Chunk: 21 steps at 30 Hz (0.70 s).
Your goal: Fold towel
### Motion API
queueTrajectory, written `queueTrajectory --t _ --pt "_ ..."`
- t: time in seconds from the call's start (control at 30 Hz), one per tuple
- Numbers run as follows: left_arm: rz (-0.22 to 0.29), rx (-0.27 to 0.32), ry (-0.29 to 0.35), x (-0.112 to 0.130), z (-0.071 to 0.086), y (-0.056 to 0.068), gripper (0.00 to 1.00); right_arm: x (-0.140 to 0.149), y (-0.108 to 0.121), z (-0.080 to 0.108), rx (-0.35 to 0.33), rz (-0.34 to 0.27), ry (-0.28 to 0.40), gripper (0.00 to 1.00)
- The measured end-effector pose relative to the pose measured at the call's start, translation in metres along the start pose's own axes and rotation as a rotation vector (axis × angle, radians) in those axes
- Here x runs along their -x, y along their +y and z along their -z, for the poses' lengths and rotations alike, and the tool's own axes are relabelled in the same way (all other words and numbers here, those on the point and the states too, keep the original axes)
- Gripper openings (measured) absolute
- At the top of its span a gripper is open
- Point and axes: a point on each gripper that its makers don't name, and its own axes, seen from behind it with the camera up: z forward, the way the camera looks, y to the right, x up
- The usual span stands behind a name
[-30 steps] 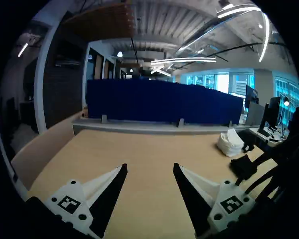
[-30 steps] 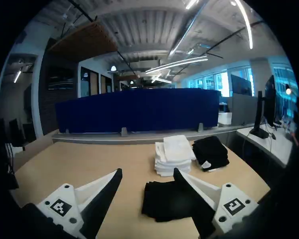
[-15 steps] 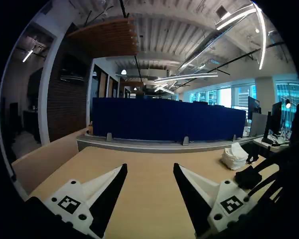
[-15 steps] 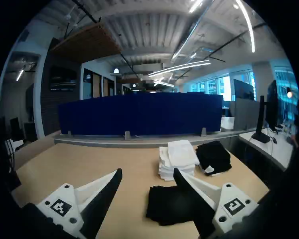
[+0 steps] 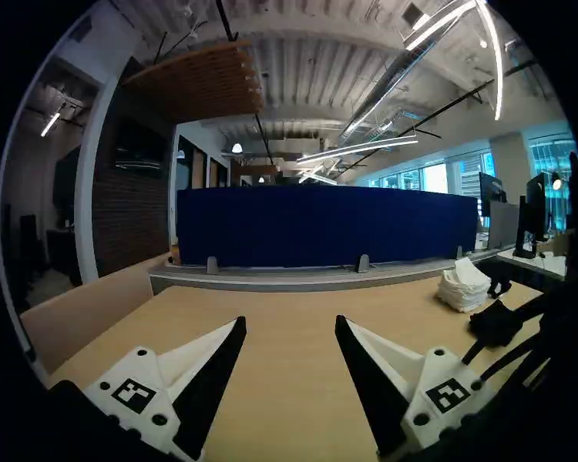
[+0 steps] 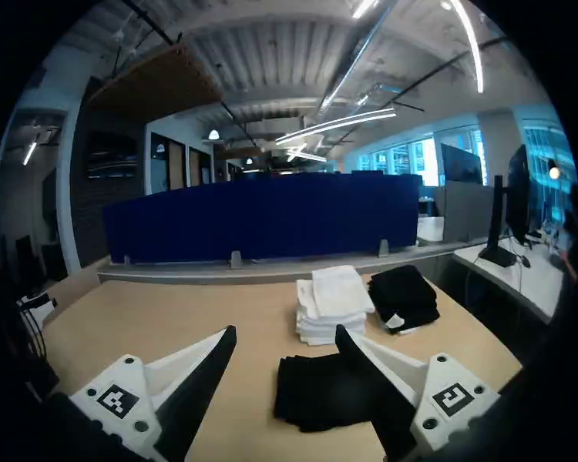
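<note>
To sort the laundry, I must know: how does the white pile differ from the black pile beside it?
Colour: the white pile is pale, the black pile dark. The white pile shows neat layers; the black pile looks lumpier, with a pale tag. Both sit folded on the table.

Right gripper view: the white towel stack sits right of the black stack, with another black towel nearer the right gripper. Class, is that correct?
No. The right gripper view shows the white towel stack left of the black stack, not right. Another black towel does lie nearer the right gripper.

Table [image 6: 158, 316] carries white stack [image 6: 329, 308], black stack [image 6: 403, 296], folded black towel [image 6: 320, 389].
</note>
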Motion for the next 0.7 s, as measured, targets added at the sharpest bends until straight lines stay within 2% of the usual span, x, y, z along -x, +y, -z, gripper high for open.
queueTrajectory --t 0.2,0.3,0.5,0.7 --pt "-0.045 -0.012 0.025 0.015 -0.006 0.004 0.85 0.002 0.001 -0.004 0.018 0.047 -0.013 1.00" --pt "-0.036 -0.028 0.034 0.022 -0.008 0.000 0.85 0.003 -0.005 -0.007 0.014 0.076 -0.020 1.00" --pt "0.021 -0.036 0.053 0.032 -0.013 -0.008 0.85 0.007 -0.022 -0.013 -0.006 0.108 -0.036 1.00" --pt "0.032 -0.036 0.058 0.045 -0.020 -0.004 0.85 0.008 -0.034 -0.020 -0.017 0.122 -0.032 1.00"
